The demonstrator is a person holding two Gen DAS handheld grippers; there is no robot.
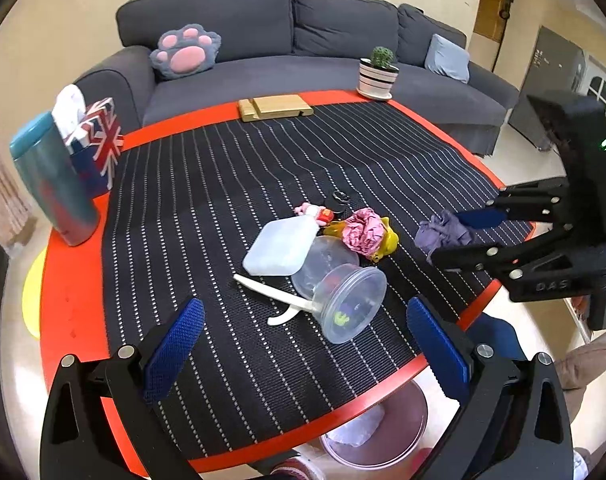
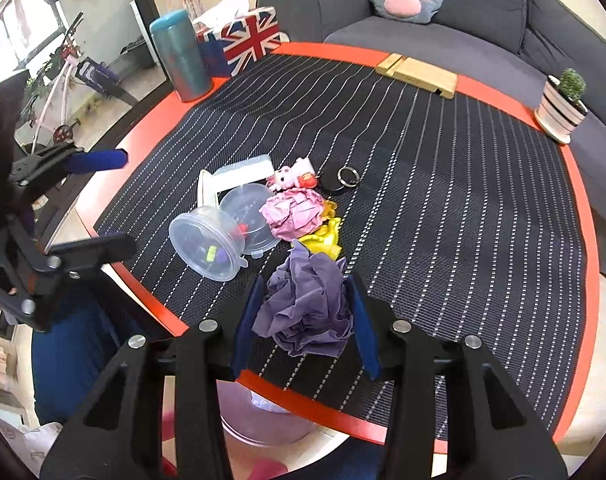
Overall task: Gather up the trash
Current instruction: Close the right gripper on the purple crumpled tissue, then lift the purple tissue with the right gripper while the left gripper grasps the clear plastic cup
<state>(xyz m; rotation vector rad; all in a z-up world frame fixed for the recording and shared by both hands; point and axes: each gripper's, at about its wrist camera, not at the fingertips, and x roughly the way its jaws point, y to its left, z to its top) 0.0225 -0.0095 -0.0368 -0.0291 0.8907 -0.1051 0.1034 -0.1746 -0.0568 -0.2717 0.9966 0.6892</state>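
2 claws: right claw (image 2: 305,312) pinches the purple paper wad (image 2: 307,308); left claw (image 1: 303,344) gapes wide, holding nothing.

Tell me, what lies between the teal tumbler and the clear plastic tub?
Only bare striped mat, in the left wrist view, between teal tumbler and clear plastic tub.

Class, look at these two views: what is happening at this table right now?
A person is clearing trash with two handheld claws. The right claw is shut on a crumpled purple paper near the table's edge. The left claw hangs open over the clear plastic tub. A pink paper ball lies uncollected; a bin waits below.
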